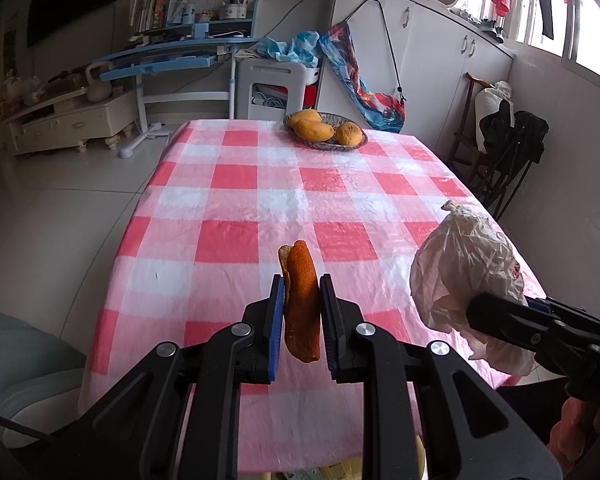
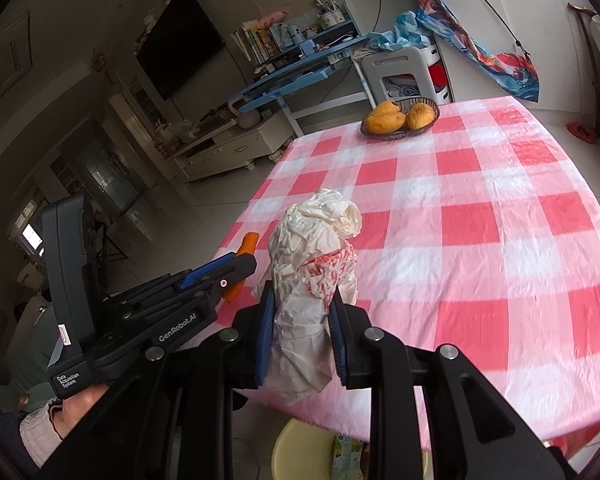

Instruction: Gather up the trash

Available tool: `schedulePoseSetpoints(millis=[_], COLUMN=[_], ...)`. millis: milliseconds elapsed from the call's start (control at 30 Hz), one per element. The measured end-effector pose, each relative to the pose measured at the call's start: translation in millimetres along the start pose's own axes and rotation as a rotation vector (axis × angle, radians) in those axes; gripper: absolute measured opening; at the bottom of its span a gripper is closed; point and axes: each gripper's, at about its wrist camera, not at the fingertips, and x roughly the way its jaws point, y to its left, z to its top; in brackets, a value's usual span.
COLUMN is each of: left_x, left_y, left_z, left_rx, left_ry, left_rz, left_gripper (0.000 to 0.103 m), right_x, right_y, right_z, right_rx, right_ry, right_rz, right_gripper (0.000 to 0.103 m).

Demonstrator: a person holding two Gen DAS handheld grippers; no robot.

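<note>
Left wrist view shows an orange peel [image 1: 301,300] pinched upright between the blue pads of the left tongs [image 1: 300,312], clear of the table [image 1: 228,200] and hanging above its near edge. Beside it to the right, the right tongs [image 2: 300,332] are clamped on a crumpled wad of white paper [image 2: 312,264] with red print, also lifted off the checked cloth; the right wrist view shows the wad squeezed at its lower part, with most of its bulk standing above the pads. Below the table edge, a pale yellow bin [image 2: 300,448] is partly in view, probably where both pieces belong. The peel is held by a narrow strip and its lower end dangles free, so a quick swing could let it slip or twist out. The loosely bunched paper might pull free, or shed a flap that catches the table edge. The two tongs sit close together, so they could knock one another over the bin. Well apart, at the far end, a basket of mangoes [image 1: 326,130] is out of harm's way.
</note>
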Motion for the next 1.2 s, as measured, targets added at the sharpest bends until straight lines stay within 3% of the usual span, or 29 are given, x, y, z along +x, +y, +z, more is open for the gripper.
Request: schedulePoseSetpoints(millis=[1200], left_x=[-49], left_y=[-30], left_z=[-82], left_rx=[0.075], left_ry=[0.074], left_rz=[-0.067], left_gripper=[0.017], right_x=[-33], right_y=[13], right_z=[-56], right_rx=[0.027], right_ry=[0.029], right_rz=[-0.030], right_gripper=[0.028])
